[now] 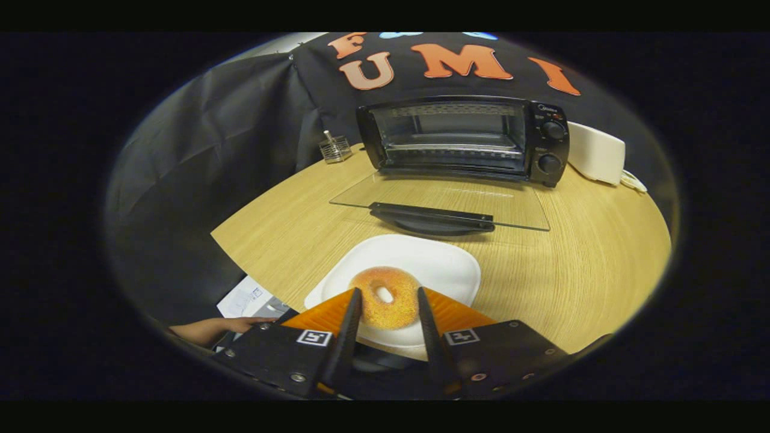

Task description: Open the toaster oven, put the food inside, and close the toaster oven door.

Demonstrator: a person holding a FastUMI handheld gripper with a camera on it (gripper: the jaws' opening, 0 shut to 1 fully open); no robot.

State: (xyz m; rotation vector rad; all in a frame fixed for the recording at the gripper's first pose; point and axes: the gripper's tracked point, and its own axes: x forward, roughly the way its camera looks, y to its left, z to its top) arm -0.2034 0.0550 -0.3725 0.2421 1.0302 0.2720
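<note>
A sugared ring doughnut [385, 313] lies on a white plate [445, 267] near the table's front edge. My gripper [388, 291] reaches over the plate, its two black fingers [352, 319] closed in against the doughnut's left and right sides, so it is shut on the doughnut. The doughnut still rests on the plate. Beyond the plate stands the black toaster oven [463, 138], its glass door [445, 201] folded down flat over the table with the black handle [430, 215] toward me. The oven's cavity with its wire rack is open to view.
A round wooden table [601, 258] carries everything. A small wire holder [335, 148] stands left of the oven and a white appliance [595, 153] right of it. A person's hand [207, 329] rests below the table's left edge beside some papers [243, 299].
</note>
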